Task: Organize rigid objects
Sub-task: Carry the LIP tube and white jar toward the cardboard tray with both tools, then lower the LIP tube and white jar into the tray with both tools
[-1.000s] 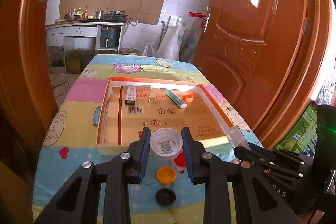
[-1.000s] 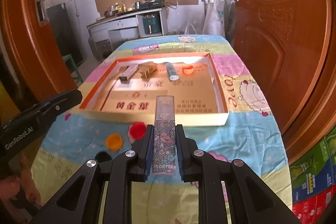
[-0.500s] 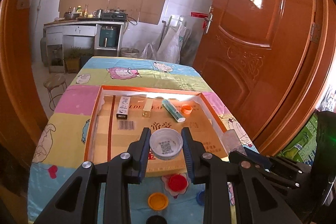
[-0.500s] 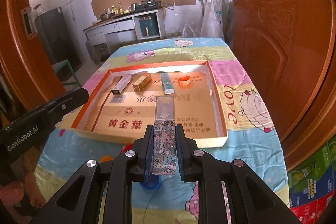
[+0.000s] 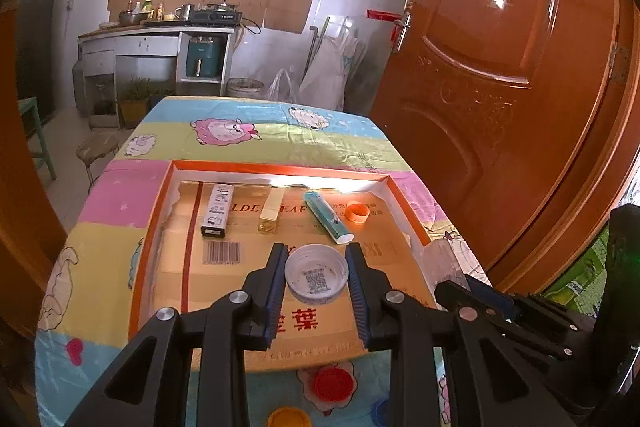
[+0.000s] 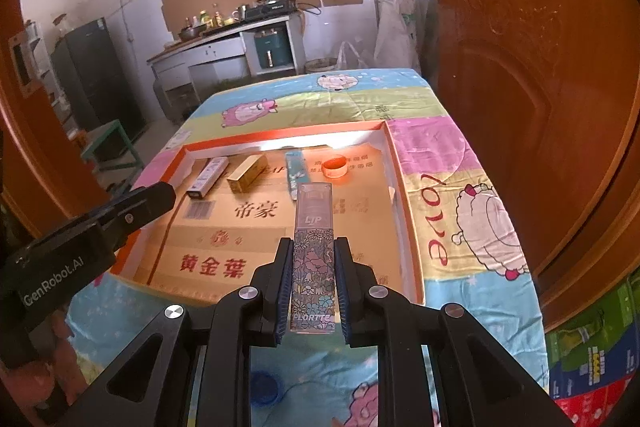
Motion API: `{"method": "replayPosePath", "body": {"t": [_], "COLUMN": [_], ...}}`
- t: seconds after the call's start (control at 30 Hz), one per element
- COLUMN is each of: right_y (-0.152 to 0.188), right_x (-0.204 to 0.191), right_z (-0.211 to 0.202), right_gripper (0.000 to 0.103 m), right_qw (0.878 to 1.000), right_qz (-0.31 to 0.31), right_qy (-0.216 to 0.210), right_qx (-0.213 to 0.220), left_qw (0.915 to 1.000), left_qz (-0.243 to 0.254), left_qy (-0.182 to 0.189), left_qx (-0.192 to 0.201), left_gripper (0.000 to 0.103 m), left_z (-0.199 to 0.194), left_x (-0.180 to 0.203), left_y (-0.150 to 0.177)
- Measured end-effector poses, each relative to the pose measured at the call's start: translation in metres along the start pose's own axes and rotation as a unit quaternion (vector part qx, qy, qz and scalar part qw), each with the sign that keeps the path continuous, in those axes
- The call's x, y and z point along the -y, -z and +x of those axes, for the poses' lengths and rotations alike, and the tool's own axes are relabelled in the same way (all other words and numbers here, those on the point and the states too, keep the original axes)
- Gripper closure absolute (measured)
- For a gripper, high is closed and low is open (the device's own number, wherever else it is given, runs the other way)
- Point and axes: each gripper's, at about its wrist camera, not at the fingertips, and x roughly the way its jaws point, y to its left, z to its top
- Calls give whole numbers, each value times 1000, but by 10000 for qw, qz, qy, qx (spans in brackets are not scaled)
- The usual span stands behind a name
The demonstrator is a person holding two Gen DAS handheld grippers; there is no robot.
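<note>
white cap (image 5: 316, 279): round, open side up, QR sticker inside; pinched between the blue pads of the left gripper (image 5: 316, 277), held above the near half of the tray
lip box (image 6: 313, 255): tall clear box, floral print low, "LIP" on top part; upright in the right gripper (image 6: 313, 283), over the tray's near edge
left gripper: jaws clamped on the white cap's sides, part-way apart
right gripper: jaws tight against both sides of the lip box, narrow gap
tray (image 5: 152, 235): shallow cardboard lid, orange rim, flattened carton with a barcode as its floor; sits mid-table
in tray, far row: white printed box (image 5: 217, 209) at left, gold box (image 5: 270, 213) beside it, teal tube (image 5: 328, 217) lying slanted, orange cap (image 5: 357, 212) at right; all apart from each other
loose caps on cloth, near side of tray: red cap (image 5: 333, 384), yellow cap (image 5: 289, 418) half cut off at the frame's bottom, blue cap (image 6: 264, 387) seen under the right gripper
tablecloth (image 5: 100, 287): pastel stripes, cartoon sheep print
right side: brown wooden door (image 5: 500, 87) close by the table
background: kitchen counter (image 5: 160, 31) with pots and bottles, teal appliance below, green stool (image 6: 112, 143) at left
</note>
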Motion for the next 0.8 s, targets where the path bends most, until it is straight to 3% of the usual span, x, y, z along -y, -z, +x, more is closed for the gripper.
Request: {"method": "replayPosePath", "body": {"t": [0.8], "right_y": [-16], "right_x": [19], "right_z": [73], "right_gripper": [83], "right_qw": [9989], "right_qz": [1], "right_qy": [64], "right_qx": [-470], "left_qw": [9978], "left_qz": [37], "left_qy": [-160], "left_qx": [-642], "left_gripper": [73], "left_z": [87], "left_x": [1], "left_y": [-10]}}
